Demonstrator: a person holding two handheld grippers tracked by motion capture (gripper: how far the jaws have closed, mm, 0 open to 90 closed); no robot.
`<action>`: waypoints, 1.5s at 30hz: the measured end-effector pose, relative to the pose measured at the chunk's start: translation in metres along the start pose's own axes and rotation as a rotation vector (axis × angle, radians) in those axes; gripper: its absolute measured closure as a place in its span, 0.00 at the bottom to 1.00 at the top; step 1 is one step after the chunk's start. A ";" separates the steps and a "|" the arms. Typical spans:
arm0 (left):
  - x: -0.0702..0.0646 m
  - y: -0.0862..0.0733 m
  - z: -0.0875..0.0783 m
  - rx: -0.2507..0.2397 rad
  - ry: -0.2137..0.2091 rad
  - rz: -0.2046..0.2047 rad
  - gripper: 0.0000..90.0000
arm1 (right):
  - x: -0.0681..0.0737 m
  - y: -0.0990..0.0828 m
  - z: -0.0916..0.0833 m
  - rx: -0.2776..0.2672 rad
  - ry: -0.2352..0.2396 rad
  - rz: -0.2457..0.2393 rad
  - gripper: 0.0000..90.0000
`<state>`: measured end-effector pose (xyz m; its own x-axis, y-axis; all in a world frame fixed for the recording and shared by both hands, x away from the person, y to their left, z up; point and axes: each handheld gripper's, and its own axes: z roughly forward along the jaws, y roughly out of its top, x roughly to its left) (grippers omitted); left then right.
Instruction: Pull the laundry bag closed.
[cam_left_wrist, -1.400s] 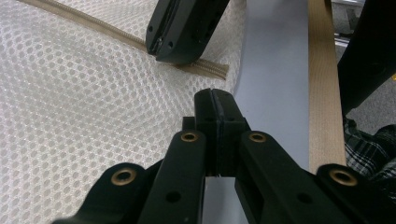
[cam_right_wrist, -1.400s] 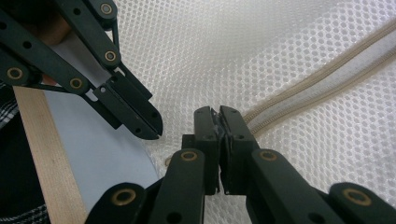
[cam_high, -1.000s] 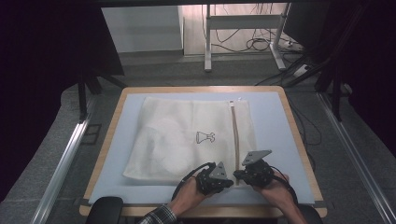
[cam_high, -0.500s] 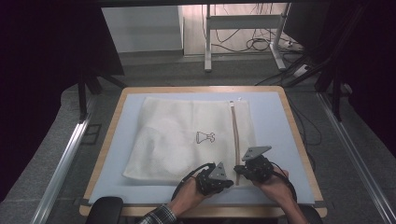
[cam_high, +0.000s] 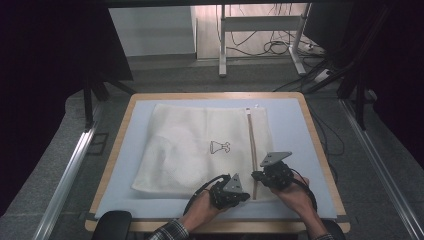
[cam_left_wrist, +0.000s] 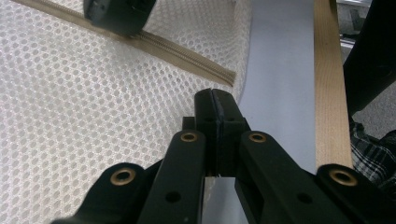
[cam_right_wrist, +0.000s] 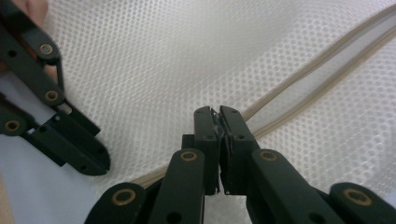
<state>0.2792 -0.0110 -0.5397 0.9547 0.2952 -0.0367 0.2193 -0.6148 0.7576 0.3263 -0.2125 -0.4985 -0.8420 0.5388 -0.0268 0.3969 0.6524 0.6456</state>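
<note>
- Little is changing since a second ago: both hands are staying at the near edge of the table (cam_high: 118, 150), the right one only nudging along the zipper.
- At left, the left gripper (cam_high: 241, 196) is resting on the near hem of the white mesh laundry bag (cam_high: 190, 145), its jaws pressed together; whether mesh is caught between them I cannot tell.
- Running away from the person, the tan zipper (cam_high: 251, 145) is lying with its long axis near-to-far, its closed end between the two tools.
- At right, the right gripper (cam_high: 256, 176) is sitting nearer the zipper, jaws pinching what looks like the zipper pull (cam_right_wrist: 218, 122), so the coming pull is likely heading along that line.
</note>
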 end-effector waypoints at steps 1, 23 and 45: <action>0.000 0.000 0.000 0.000 0.000 0.000 1.00 | 0.000 0.000 0.000 0.000 0.000 0.000 0.96; 0.000 0.000 -0.001 0.008 0.003 0.011 1.00 | -0.012 0.008 0.005 -0.017 -0.039 0.006 0.96; -0.001 0.000 -0.001 0.008 0.009 0.019 1.00 | -0.031 0.020 0.016 -0.018 -0.073 0.007 0.96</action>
<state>0.2784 -0.0105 -0.5395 0.9569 0.2899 -0.0171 0.2031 -0.6257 0.7532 0.3659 -0.2071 -0.4969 -0.8101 0.5812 -0.0773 0.3954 0.6390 0.6598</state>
